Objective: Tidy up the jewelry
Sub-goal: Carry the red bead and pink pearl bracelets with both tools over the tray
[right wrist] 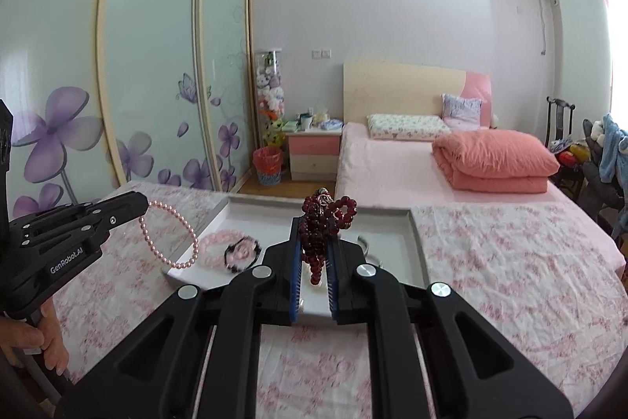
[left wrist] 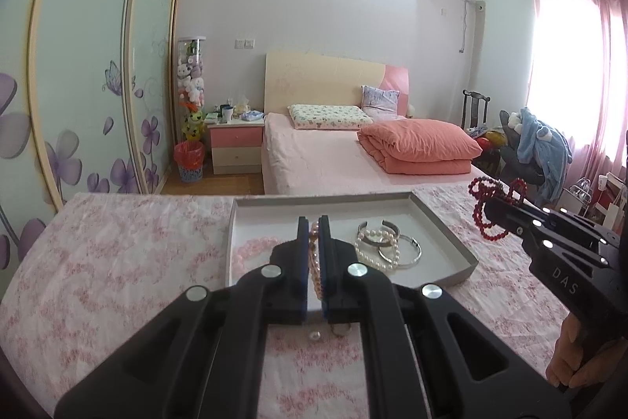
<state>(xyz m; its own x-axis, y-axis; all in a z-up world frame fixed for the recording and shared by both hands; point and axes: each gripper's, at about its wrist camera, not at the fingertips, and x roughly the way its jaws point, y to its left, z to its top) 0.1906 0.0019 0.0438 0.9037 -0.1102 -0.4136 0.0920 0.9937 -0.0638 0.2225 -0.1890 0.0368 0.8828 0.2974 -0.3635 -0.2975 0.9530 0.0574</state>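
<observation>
Two grippers clamp round glossy beads: left gripper point(left wrist: 313, 222) pink pearl bracelet point(right wrist: 168, 234), right gripper point(right wrist: 314, 222) dark-red strand point(right wrist: 325, 218).

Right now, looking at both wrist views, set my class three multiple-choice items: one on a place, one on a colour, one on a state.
1. Where do the silver bangles lie?
A. in the grey tray
B. on the bed's orange quilt
C. on the nightstand

2. What colour are the beads held by the right tongs?
A. white
B. dark red
C. green

3. What state are the left tongs in?
A. wide open and empty
B. shut on a pink pearl bracelet
C. lying flat in the tray

Answers: 1 A, since the left wrist view shows the bangles inside the tray beside white pearls; 2 B, since the strand between the right fingers is dark red in both views; 3 B, since the right wrist view shows the pink loop hanging from the closed left tips.
</observation>
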